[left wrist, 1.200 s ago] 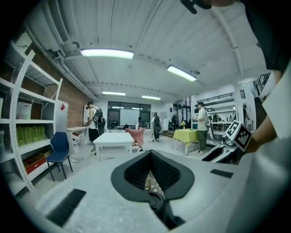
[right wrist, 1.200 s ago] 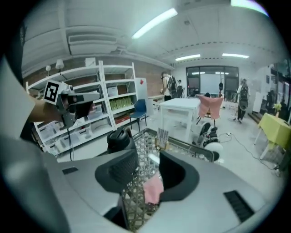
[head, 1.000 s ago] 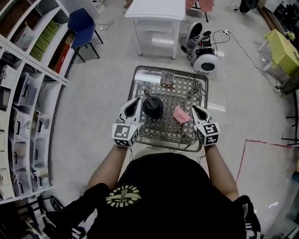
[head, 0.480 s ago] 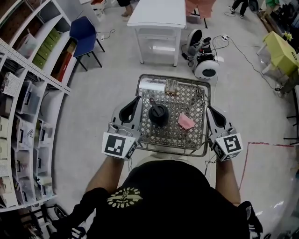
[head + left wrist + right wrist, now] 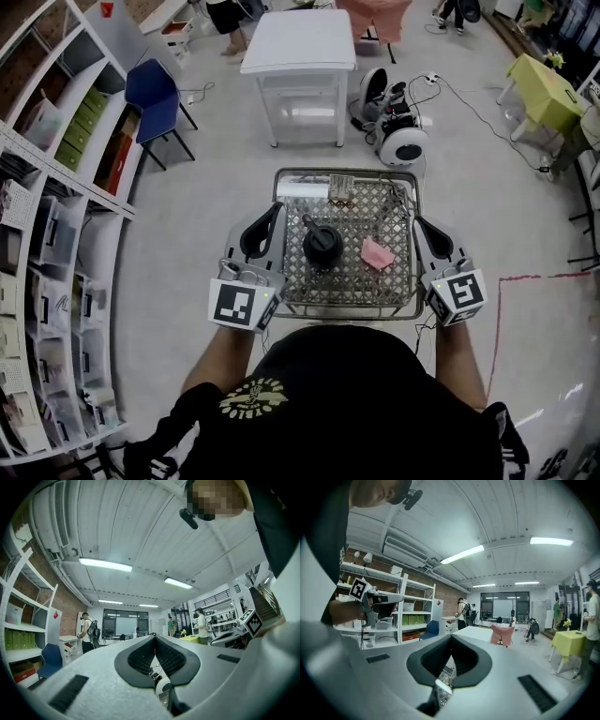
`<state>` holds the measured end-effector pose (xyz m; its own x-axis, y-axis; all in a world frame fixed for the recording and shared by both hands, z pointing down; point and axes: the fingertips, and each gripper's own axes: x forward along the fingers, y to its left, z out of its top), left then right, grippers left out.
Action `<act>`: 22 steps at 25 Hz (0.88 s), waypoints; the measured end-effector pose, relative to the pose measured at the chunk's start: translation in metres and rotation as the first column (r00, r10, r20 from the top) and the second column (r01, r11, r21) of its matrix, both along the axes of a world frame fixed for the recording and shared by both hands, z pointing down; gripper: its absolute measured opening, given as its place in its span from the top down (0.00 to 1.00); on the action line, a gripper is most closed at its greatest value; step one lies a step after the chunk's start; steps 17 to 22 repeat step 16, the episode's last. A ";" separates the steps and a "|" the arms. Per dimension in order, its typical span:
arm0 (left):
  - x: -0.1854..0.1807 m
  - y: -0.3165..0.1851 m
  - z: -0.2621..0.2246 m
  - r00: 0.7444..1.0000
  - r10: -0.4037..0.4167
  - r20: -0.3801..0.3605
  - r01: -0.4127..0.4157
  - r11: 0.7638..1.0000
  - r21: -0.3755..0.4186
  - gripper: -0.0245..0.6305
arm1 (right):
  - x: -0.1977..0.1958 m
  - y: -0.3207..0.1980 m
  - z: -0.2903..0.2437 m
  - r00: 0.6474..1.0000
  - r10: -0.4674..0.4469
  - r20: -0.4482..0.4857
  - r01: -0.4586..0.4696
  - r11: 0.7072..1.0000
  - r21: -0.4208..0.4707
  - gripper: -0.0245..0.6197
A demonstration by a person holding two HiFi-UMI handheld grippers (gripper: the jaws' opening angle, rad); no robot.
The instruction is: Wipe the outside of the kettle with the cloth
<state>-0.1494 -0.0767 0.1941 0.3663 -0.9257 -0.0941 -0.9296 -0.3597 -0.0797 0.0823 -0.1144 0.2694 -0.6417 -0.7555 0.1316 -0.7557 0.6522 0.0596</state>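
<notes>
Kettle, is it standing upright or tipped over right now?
Upright: the head view looks down on the kettle's round lid and knob as it stands on the cart's mesh, apart from the cloth.

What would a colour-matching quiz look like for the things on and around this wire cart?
Things:
1. kettle
2. cloth lying beside the kettle
3. chair by the shelves
4. table beyond the cart

Colours:
A. pink
B. white
C. black
D. blue

Pairs: 1-C, 2-A, 3-D, 4-B
</notes>
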 end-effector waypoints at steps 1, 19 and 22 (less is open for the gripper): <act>-0.002 -0.002 -0.002 1.000 0.004 0.000 -0.004 1.000 0.008 0.95 | -0.001 -0.001 0.000 1.000 0.010 0.005 -0.010 1.000 -0.005 0.95; -0.004 -0.035 0.022 0.993 0.117 0.000 -0.117 0.992 -0.048 0.95 | -0.019 -0.004 -0.009 0.994 0.108 -0.013 -0.108 0.994 0.005 0.95; -0.004 -0.035 0.022 0.993 0.117 0.000 -0.117 0.992 -0.048 0.95 | -0.019 -0.004 -0.009 0.994 0.108 -0.013 -0.108 0.994 0.005 0.95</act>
